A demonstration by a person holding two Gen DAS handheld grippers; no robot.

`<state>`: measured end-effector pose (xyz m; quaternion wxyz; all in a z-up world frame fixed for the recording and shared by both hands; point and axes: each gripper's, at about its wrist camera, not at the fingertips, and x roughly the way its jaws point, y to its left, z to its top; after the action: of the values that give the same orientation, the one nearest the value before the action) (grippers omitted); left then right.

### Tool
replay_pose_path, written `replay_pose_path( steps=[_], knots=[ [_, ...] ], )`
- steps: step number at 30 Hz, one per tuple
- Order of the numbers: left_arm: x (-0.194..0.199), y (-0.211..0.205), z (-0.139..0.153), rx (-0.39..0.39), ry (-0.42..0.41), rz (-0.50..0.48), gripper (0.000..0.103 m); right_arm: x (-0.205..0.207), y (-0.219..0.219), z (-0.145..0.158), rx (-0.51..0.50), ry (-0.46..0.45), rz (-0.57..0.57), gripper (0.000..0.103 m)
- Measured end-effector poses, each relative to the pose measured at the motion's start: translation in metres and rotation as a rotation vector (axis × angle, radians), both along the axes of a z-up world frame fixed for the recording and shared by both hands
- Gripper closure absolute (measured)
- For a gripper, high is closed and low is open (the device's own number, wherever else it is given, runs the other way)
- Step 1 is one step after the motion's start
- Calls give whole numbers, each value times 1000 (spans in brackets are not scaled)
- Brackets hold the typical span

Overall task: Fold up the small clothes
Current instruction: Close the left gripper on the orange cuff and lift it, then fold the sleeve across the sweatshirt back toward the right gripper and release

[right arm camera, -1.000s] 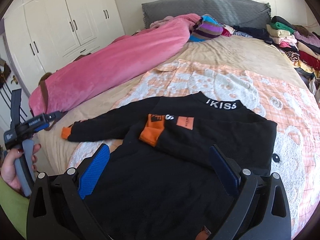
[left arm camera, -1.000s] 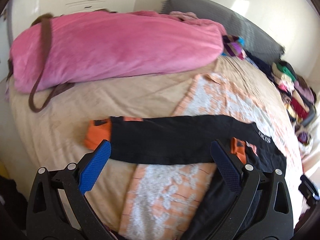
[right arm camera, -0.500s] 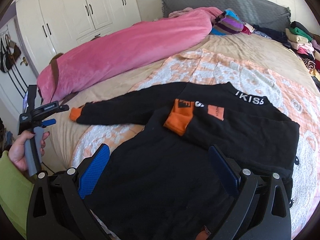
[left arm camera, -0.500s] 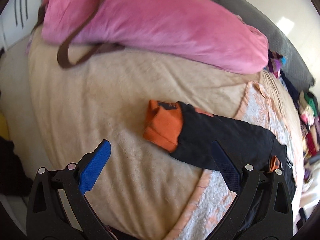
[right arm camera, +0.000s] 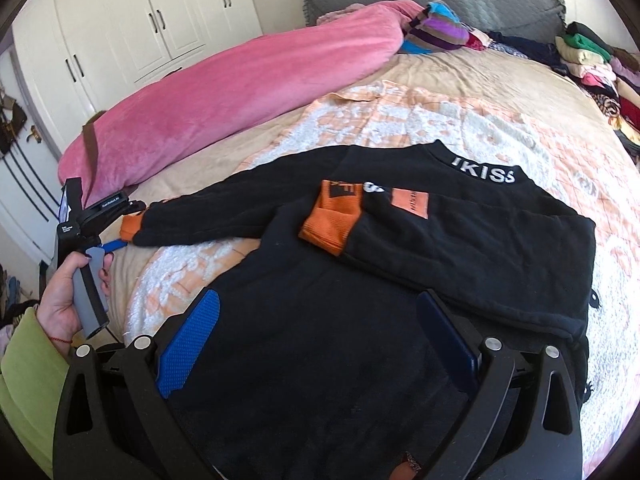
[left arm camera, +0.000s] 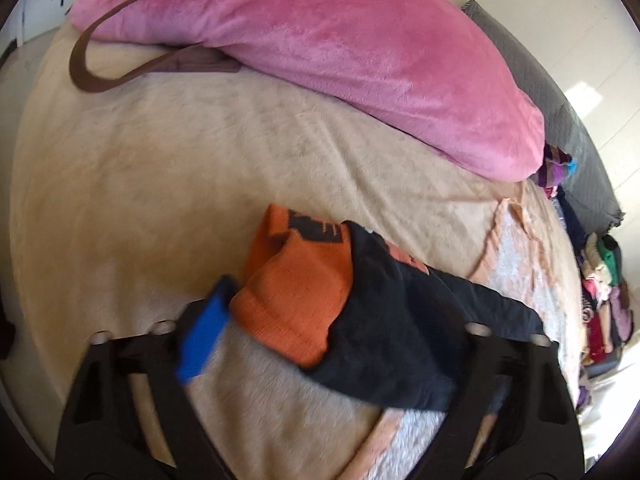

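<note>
We see one black sweater lying flat near the foot edge of the bed, soft and floppy, so we take it by a thick end. Its two orange cuffs show: one folded onto the chest, one stretched toward the bed's left edge. Our left claw has just been closing, with that cuff and sleeve between its jaws. Our right claw hangs open over the sweater's body, holding nothing.

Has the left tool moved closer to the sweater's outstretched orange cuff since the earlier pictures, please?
Yes. The left tool has come forward to the orange cuff, toward the pink duvet, its jaws just closing around it.
</note>
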<state>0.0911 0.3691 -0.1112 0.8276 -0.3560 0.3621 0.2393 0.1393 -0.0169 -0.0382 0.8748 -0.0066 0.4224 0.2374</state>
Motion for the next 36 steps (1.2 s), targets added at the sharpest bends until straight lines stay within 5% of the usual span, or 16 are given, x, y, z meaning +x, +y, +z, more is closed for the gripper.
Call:
replay_pose_path(
  steps=[1,5,15,23,36],
  knots=[
    [2,-2,0,13,-13,-4,44,1,-2,-1,0,2,-5,5],
    [11,-10,-6,10,-25,-67,92,4,-11,-4,-3,0,-22,5],
    [-4,-41,48,61,-173,-180,92,14,-41,-10,26,20,-80,5],
    [2,-93,87,103,-213,-303,93,17,-73,6,80,-22,-141,5],
    [34,-238,126,98,-256,-619,93,24,-154,28,172,-81,-306,5]
  ],
)
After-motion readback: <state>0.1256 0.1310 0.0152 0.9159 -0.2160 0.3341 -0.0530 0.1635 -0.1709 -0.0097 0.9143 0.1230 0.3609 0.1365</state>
